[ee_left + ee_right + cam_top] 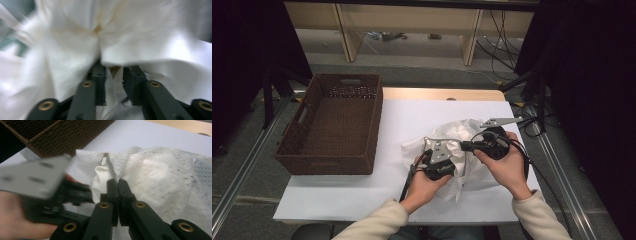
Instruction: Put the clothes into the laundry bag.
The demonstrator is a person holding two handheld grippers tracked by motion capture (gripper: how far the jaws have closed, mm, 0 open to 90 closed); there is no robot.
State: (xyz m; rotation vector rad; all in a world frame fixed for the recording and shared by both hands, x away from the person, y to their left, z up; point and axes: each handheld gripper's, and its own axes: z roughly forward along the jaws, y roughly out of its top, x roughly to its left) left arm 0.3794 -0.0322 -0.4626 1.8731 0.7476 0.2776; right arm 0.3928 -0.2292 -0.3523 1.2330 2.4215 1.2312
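We see the right gripper (pixel 117 181) jaws pressed together on the white garment's (pixel 462 132) zipper edge; left gripper (pixel 113 75) jaws spread, fabric seemingly loose between them, blurred

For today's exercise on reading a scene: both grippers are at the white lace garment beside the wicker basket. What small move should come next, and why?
Probably close the left gripper on the fold of the white garment. Its jaws stand apart with cloth between them, while the right gripper is shut on the edge by the zipper. With both ends held, the garment could be lifted toward the basket.
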